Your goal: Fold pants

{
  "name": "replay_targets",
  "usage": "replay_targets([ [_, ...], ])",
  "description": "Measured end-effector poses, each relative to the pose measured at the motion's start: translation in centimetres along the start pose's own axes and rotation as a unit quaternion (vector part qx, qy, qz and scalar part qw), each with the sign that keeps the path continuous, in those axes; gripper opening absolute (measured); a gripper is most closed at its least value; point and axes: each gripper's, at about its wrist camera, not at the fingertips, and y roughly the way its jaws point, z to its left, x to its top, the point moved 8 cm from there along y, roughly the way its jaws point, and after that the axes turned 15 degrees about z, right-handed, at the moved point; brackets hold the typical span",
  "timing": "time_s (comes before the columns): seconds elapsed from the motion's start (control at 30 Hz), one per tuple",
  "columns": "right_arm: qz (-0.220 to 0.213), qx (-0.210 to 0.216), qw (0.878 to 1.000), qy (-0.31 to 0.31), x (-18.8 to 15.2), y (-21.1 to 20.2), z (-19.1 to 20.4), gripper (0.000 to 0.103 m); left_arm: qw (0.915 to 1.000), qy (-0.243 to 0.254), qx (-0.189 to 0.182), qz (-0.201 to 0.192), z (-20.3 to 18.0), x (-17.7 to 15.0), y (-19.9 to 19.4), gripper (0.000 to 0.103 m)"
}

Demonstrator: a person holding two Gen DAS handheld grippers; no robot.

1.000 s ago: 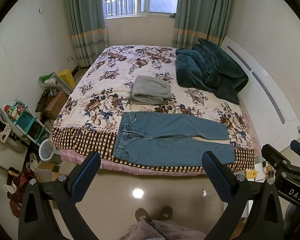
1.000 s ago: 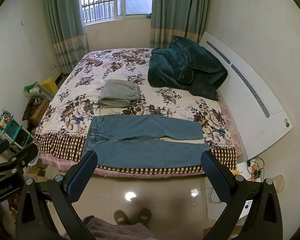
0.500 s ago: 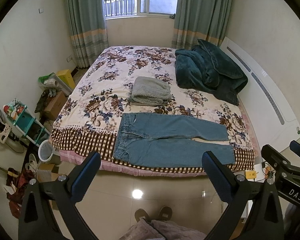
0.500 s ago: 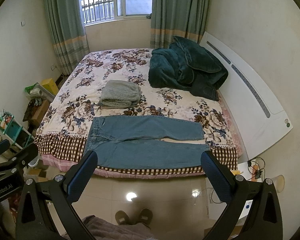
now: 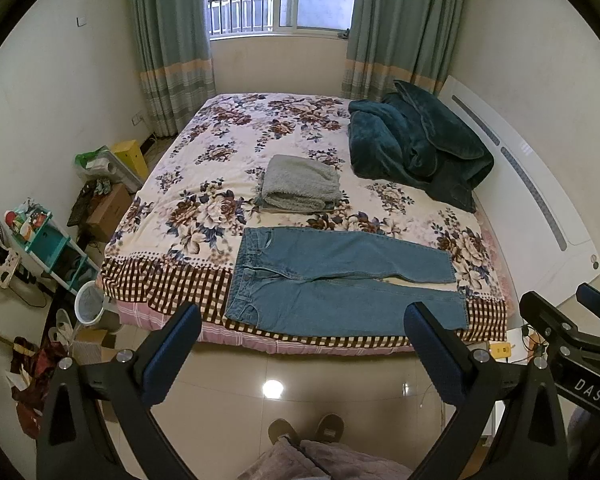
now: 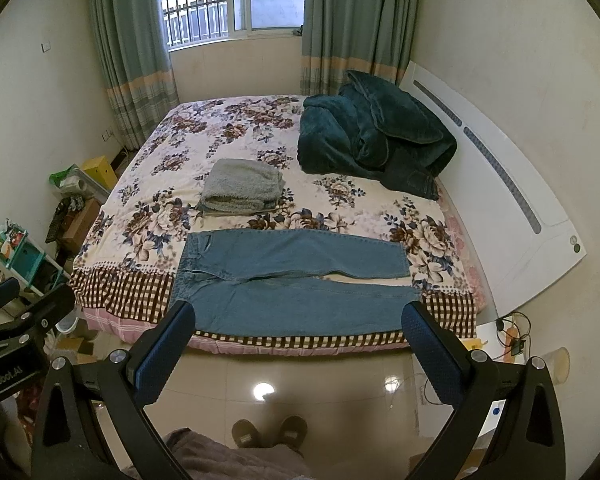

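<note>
Evidently nothing is folded yet — the jeans (image 5: 340, 280) are spread flat at the bed's (image 5: 172, 268) near edge, waistband left; both tools, left (image 5: 300, 344) and right (image 6: 296, 340), are held wide open, empty, well apart from them — an approach is needed first.

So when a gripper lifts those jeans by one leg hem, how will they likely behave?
The jeans lie flat and limp on the bed, so they will probably drape and sag rather than hold shape. Denim this thick likely feels fairly heavy, dragging across the sheet. The near leg reaches the bed edge, so it may slide off.
</note>
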Motion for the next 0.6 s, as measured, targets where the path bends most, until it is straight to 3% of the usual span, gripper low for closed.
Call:
replay_targets([
  [0.2,0.007,-0.007,1.0,0.014,0.1,1.1,0.0,0.103,1.0,-0.002,0.002,-0.005,0.3,-0.3,0.0,0.103],
  [0.33,0.008,-0.019,0.999,0.038,0.2,3.0,-0.2,0.103,0.9996,-0.015,0.02,-0.013,-0.4,1.3,1.2,0.103],
  [0.5,0.003,-0.052,0.995,0.082,2.7,7.5,-2.2,0.103,0.999,-0.02,0.035,-0.017,-1.0,4.1,4.2,0.103],
  [0.6,0.013,-0.063,0.993,0.101,5.0,10.9,-3.8,0.103,0.9981,-0.029,0.053,-0.011,0.5,5.8,7.2,0.103],
])
